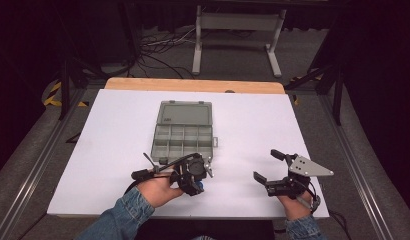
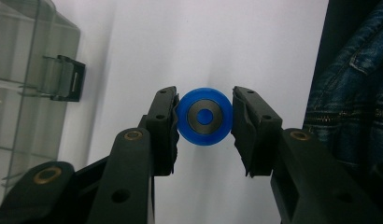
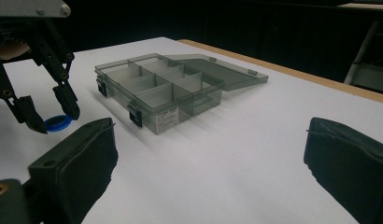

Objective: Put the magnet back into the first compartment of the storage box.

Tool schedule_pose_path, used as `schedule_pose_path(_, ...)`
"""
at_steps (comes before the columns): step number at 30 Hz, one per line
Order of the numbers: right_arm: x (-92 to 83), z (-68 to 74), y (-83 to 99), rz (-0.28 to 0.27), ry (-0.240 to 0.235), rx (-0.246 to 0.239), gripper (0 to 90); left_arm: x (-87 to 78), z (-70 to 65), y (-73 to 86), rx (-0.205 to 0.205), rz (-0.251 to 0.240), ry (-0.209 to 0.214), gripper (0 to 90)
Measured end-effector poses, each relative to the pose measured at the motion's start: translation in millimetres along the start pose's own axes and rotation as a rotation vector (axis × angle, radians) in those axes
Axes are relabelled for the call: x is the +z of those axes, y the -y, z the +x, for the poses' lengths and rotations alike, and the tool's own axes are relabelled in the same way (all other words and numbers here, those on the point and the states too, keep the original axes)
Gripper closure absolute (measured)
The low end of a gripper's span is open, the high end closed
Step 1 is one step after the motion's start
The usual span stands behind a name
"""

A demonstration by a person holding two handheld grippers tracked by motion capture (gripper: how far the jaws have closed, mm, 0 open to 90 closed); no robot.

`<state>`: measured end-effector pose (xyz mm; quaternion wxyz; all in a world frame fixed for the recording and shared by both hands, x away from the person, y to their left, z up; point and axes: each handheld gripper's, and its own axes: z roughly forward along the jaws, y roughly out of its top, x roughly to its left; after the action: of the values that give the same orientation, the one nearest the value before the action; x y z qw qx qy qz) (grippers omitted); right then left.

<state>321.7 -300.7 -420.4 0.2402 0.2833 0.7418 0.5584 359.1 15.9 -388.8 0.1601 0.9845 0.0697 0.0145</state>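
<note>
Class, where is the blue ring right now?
The blue ring sits on the white table between the left gripper fingers, just beside the open organiser box.

A pale printed label on the front wall of the grey compartment box [image 3: 167, 119], its lines too small and blurred to read, a faint mark on the open lid likewise illegible, no other text, number or sign legible

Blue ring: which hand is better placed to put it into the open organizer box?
Left. Its tool already brackets the blue ring beside the organizer box; the right tool sits open farther away, holding nothing.
</note>
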Motion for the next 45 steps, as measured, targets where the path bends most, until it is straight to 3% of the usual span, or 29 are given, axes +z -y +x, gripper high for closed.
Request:
schedule_pose_path(15, -0.1, -0.7, 0.3, -0.001, 0.001, 0.002, 3.3, -23.1, 14.3, 6.1, -0.038, -0.033, -0.035, 62.2)
schedule_pose_path(20, 0.0, -0.6, 0.4, -0.002, 0.003, 0.003, 3.3, -32.3, 24.0, 11.8, -0.075, -0.054, -0.058, 62.2)
schedule_pose_path(38, -0.5, -1.0, 0.9, -0.002, 0.010, 0.000, 3.3, -58.0, 56.9, 22.6, -0.135, -0.063, -0.106, 62.2)
schedule_pose_path(45, -0.9, -1.2, 1.1, -0.007, 0.013, 0.001, 3.3, -68.1, 73.8, 28.5, -0.182, -0.073, -0.132, 62.2)
